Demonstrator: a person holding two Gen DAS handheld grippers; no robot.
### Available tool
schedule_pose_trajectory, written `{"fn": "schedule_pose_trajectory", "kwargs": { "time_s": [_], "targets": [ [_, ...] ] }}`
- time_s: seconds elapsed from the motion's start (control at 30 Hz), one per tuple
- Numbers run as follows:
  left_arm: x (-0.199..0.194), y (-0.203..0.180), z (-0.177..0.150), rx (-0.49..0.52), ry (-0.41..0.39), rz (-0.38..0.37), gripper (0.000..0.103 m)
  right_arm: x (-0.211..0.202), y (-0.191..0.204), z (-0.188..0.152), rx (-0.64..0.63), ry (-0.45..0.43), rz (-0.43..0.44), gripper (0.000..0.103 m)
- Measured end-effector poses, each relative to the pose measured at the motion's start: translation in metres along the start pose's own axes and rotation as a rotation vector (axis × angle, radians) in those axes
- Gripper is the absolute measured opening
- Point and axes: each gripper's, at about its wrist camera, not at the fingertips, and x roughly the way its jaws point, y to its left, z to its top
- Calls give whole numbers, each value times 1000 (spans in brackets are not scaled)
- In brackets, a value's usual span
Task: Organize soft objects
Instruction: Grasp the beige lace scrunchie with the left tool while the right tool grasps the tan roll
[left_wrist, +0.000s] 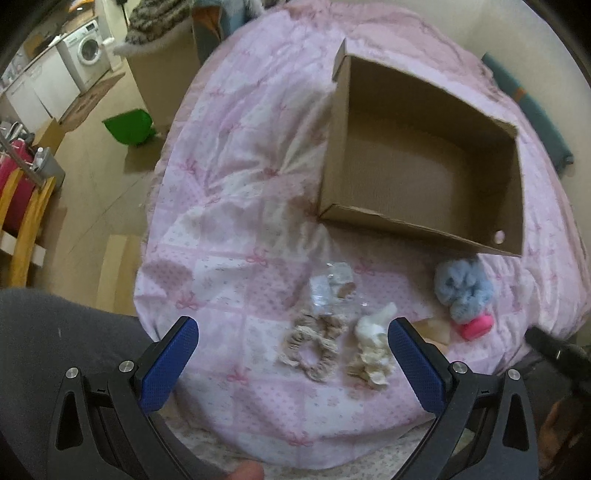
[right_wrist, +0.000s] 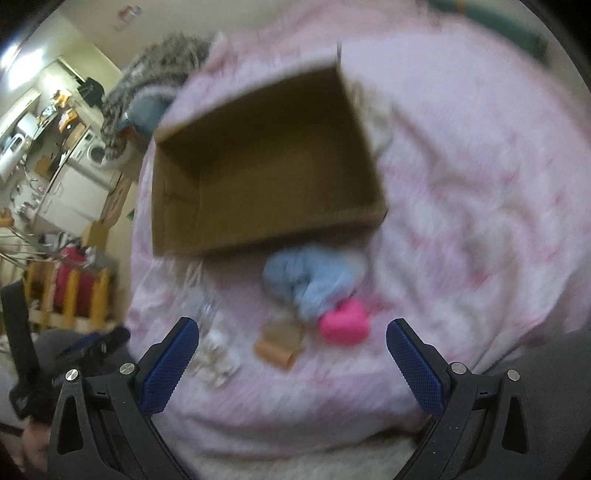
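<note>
Pink bedspread (left_wrist: 236, 184) fills both views. Cardboard box (left_wrist: 424, 166) sits open, nothing visible inside. Nothing sorted yet, by look of it. Beige scrunchie (left_wrist: 314, 343), cream scrunchie (left_wrist: 369, 354), blue fluffy scrunchie (left_wrist: 463, 288), pink item (left_wrist: 476, 326) and clear packet (left_wrist: 328, 288) lie loose just before box. Your left gripper (left_wrist: 293, 354) and right gripper (right_wrist: 291, 356) hover above them, jaws wide, holding nothing. Right view blurred.

**Box at the back, soft things in front**

On the bedspread (left_wrist: 236, 206) an open cardboard box (left_wrist: 424, 218) sits farthest from the cameras. Before its near wall lie a plastic packet (left_wrist: 334, 286), a scrunchie (left_wrist: 314, 347) and, right of that, a second scrunchie (left_wrist: 371, 354). Further right, a fluffy scrunchie (left_wrist: 463, 290) lies just beside the box, touching a small heart-shaped object (right_wrist: 344, 326) before it.
</note>
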Motion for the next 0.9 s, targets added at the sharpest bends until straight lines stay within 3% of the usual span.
{"fn": "schedule_pose_trajectory", "kwargs": {
  "time_s": [0.07,0.13,0.2,0.33,0.4,0.47,0.53,0.63,0.7,0.9],
  "targets": [
    [12,5,6,0,61,-13,102,18,1,-5,16,69,45,103],
    [26,7,9,-5,116,-11,92,31,4,-12,3,99,63,103],
    [43,6,8,5,173,-13,74,41,4,-17,1,116,73,97],
    [72,1,1,4,270,-36,63,58,-9,-19,73,165,126,82],
    [85,-3,-2,8,301,-39,59,67,-17,-19,120,191,152,69],
    [96,-7,-4,15,321,-36,56,74,-24,-19,155,212,170,59],
    [106,-11,-5,20,337,-38,53,78,-26,-18,171,221,180,57],
    [118,-13,-8,16,353,-46,42,86,-23,-18,158,241,174,54],
    [122,-15,-9,14,358,-61,31,95,-18,-19,140,266,169,47],
    [123,-25,-19,53,347,-75,9,115,-8,-19,106,281,127,30]
  ]
}}
